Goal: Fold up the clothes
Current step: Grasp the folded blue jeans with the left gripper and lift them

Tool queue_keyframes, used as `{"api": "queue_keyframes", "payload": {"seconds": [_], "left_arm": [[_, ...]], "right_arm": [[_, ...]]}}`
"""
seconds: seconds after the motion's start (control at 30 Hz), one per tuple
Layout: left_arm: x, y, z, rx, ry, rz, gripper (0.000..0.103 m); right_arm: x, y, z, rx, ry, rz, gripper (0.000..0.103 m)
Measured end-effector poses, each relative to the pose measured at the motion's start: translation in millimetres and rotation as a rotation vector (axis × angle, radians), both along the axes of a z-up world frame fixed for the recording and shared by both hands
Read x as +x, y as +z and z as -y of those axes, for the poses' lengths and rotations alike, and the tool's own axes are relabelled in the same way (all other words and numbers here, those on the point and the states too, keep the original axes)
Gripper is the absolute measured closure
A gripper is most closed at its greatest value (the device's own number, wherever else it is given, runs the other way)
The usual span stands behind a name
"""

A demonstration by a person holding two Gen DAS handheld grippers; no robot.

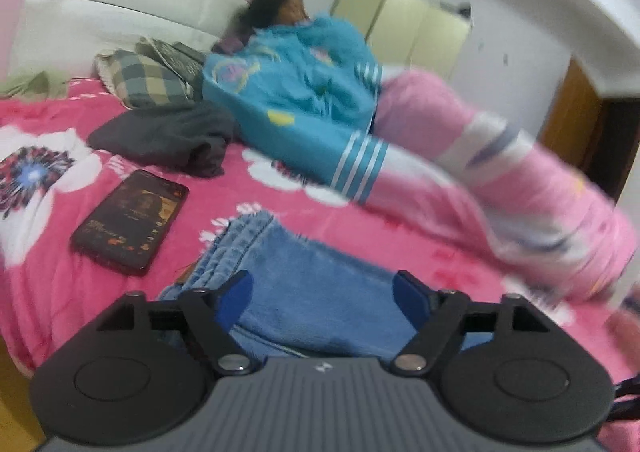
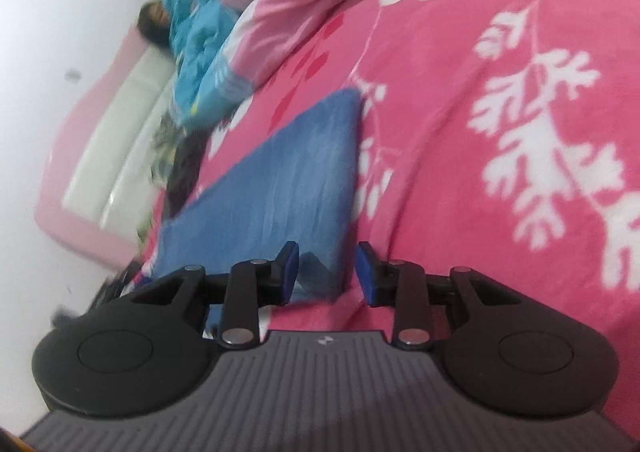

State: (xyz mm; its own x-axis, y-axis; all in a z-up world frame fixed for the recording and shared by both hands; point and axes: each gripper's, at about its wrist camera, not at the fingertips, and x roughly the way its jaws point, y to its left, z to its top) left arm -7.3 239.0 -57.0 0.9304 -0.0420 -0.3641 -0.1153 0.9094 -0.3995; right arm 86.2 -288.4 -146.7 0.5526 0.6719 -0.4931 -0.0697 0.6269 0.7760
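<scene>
A pair of blue jeans [image 1: 304,284] lies folded on the pink flowered blanket [image 1: 48,252]. My left gripper [image 1: 325,292] is open, its jaws spread wide just above the near part of the jeans. In the right wrist view the jeans [image 2: 280,176] show as a flat blue slab. My right gripper [image 2: 327,272] is open over the near corner of the jeans, with one blue pad [image 2: 289,272] above the denim and the other above the blanket [image 2: 500,100]. Neither gripper holds cloth.
A black phone [image 1: 130,222] lies left of the jeans. A dark garment [image 1: 168,140] and a checked pillow [image 1: 140,78] lie behind it. A person in a blue jacket [image 1: 296,92] leans on the white headboard [image 1: 100,12] under a pink quilt [image 1: 520,180].
</scene>
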Motion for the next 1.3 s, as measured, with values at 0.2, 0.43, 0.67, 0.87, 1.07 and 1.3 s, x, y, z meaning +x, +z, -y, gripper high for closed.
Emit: {"api": "queue_keyframes", "payload": {"seconds": [0.2,0.43,0.67,0.87,1.07,1.3], "left_arm": [[-29.1,-21.5,-8.2,-0.157,0.041,-0.047,0.015],[-8.5,-50.5,-29.6,-0.297,0.07,-0.084,0.014],[9.4,-61.8,-44.0,-0.391,0.088,-0.09,0.013],[17.7,-67.1,-48.0,-0.434,0.138,-0.1,0.022],[22.7,-65.3,-47.4,-0.43,0.209,-0.14,0.053],[20.7,-37.4,-36.2,-0.442,0.202,-0.071,0.062]], "right_arm": [[31.1,-10.9,-10.0,0.045,0.025,-0.027,0.066],[48.6,-7.0,-20.5,0.049,0.061,-0.073,0.062],[57.1,-11.5,-20.8,0.077,0.07,-0.097,0.062],[77.3,-14.4,-28.2,0.099,0.096,-0.09,0.067],[88.4,-21.8,-41.2,0.104,0.104,-0.068,0.087],[77.1,-0.2,-29.0,0.186,0.063,0.068,0.096]]}}
